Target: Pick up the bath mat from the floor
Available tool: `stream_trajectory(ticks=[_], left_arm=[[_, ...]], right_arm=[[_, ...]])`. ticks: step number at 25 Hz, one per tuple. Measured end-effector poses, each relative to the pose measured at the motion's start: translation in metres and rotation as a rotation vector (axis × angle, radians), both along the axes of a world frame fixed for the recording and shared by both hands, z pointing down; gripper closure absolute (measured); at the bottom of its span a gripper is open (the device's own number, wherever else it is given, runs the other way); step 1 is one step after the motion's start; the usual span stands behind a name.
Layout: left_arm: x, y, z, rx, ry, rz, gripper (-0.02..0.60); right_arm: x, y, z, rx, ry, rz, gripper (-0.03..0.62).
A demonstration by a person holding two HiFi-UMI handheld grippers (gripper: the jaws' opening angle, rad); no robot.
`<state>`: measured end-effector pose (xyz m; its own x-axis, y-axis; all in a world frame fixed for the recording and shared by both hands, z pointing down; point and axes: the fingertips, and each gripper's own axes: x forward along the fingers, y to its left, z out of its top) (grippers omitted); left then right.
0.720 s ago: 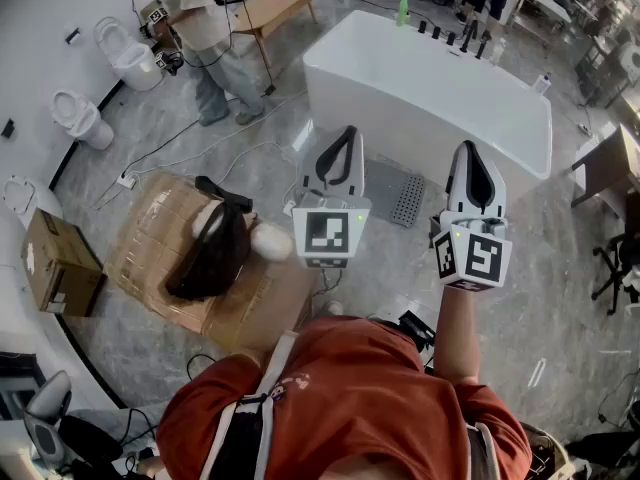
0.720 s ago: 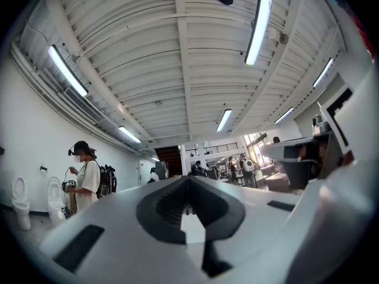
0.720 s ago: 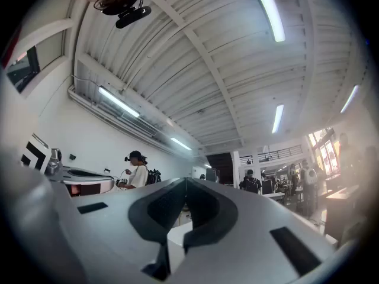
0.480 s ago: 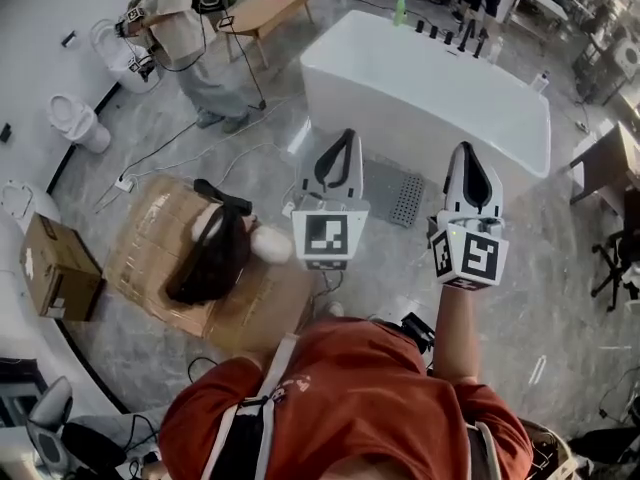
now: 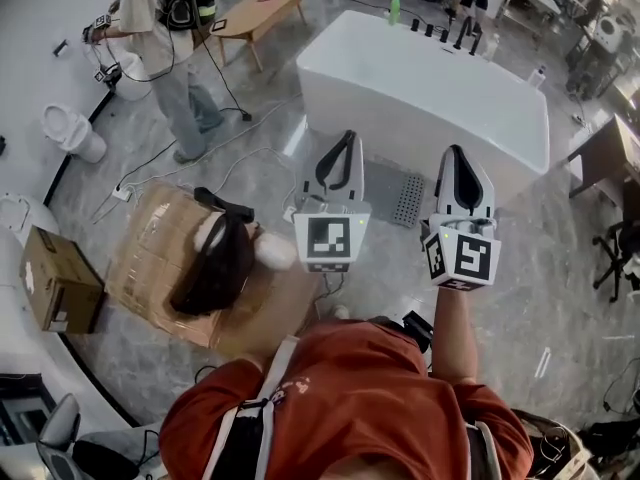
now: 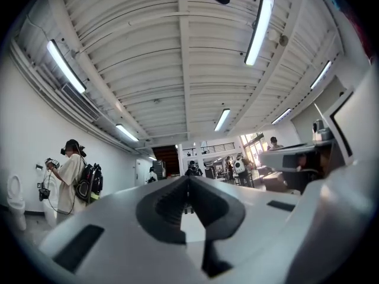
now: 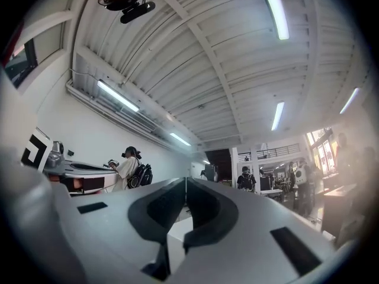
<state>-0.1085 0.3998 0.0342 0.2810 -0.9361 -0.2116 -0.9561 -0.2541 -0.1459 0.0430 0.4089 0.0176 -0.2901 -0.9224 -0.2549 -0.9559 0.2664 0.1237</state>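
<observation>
The grey bath mat (image 5: 397,195) lies flat on the floor against the near side of the white bathtub (image 5: 430,93); its left part is hidden behind my left gripper. Both grippers are held up in front of me, side by side and pointing slightly upward. My left gripper (image 5: 345,140) is shut and empty, above the mat's left edge in the head view. My right gripper (image 5: 455,154) is shut and empty too, just right of the mat. In the left gripper view the left gripper (image 6: 188,179) shows its jaws meeting with nothing between them, and the right gripper (image 7: 185,180) looks the same in its own view.
A flattened cardboard sheet (image 5: 145,258) with a black bag (image 5: 215,263) lies to my left, with a cardboard box (image 5: 55,278) beside it. Cables run over the floor. A person (image 5: 165,38) stands at the far left near toilets (image 5: 70,130) and a wooden bench (image 5: 262,8).
The person at the far left has walked further left and away. Both grippers have stayed nearly in place, shut.
</observation>
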Motion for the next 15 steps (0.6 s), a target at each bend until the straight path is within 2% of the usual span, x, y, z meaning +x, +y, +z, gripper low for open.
stream_trajectory(ticks=[3,9,12,15], left_arm=[[-0.006,0.000,0.008,-0.008,-0.038,0.019,0.565],[-0.017,0.002,0.001,0.029,0.038,0.035,0.565],[-0.024,-0.006,0.009,0.001,0.003,-0.004,0.565],[-0.026,-0.015,0.014,-0.008,0.002,-0.012,0.565]], right_arm=[[-0.004,0.001,0.007,-0.011,-0.023,0.019,0.580],[-0.009,0.001,0.009,-0.012,-0.027,0.038,0.580],[-0.011,-0.005,0.008,-0.012,-0.033,0.043,0.580],[-0.011,-0.014,0.009,0.003,-0.033,0.035,0.580]])
